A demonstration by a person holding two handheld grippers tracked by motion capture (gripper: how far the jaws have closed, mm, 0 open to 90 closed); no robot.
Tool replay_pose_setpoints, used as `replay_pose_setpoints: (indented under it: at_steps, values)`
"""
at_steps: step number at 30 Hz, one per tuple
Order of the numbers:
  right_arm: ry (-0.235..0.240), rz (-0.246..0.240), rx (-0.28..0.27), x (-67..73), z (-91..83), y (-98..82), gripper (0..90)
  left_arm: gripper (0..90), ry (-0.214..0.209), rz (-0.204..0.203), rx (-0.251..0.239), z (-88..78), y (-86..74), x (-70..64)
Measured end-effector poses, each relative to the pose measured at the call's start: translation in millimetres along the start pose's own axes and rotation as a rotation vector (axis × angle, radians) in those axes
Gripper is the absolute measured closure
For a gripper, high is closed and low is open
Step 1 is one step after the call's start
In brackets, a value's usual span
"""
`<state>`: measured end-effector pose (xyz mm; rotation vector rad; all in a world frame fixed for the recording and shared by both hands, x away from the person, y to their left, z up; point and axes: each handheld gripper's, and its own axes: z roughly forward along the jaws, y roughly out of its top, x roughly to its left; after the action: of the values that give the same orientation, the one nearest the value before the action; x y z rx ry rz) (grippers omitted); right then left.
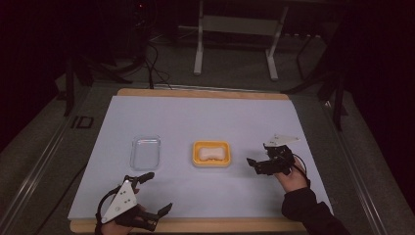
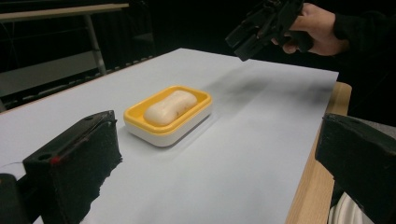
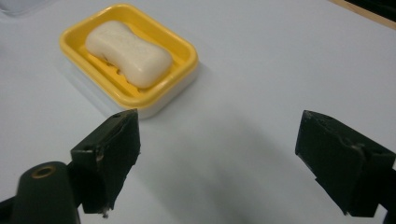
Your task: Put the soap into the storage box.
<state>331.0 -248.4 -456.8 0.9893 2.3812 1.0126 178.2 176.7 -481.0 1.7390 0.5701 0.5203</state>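
High view: right claw (image 1: 256, 165) is held wide just right of the soap dish (image 1: 211, 153); left claw (image 1: 159, 192), also wide, is held nearer, left of it.

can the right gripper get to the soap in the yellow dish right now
Probably yes. The right gripper has its jaws open and faces the soap, which lies uncovered in the yellow dish, with bare table between them.

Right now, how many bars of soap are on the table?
1. The soap bar lies in the yellow soap dish at the middle of the table. The clear lid to its left looks empty.
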Motion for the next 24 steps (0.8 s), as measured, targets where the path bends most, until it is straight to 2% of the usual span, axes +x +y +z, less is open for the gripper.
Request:
replay_pose_setpoints:
  at_steps: [2, 4, 6, 10, 15, 21, 24]
  values:
    - [0.004, 0.009, -0.002, 0.3, -3.1, -4.2, 13.7, 0.1, 0.0, 0.001, 0.0, 0.1, 0.0, -0.1]
    - [-0.013, 0.01, -0.017, 1.0, -6.3, -8.6, 13.7, 0.1, -0.001, 0.001, 0.002, 0.1, 0.0, -0.1]
    - [-0.003, 0.025, -0.017, 1.6, -7.9, -12.1, 13.7, 0.1, 0.0, 0.002, 0.003, 0.2, 0.0, -0.2]
    - [-0.038, 0.011, -0.026, 5.4, -11.8, -20.0, 13.7, 0.1, 0.0, 0.003, 0.002, 0.1, 0.2, -0.3]
    - [-0.077, 0.019, -0.055, 6.5, -17.7, -26.4, 13.7, 0.1, 0.002, 0.003, 0.001, -0.5, 0.3, -0.4]
    - [-0.074, 0.057, -0.039, 4.9, -18.7, -36.0, 13.7, 0.1, 0.001, 0.004, 0.004, -0.3, 0.4, -0.9]
    - [-0.077, 0.06, -0.028, 4.3, -17.5, -37.8, 13.7, 0.1, -0.001, 0.006, 0.004, 0.0, 0.5, -1.0]
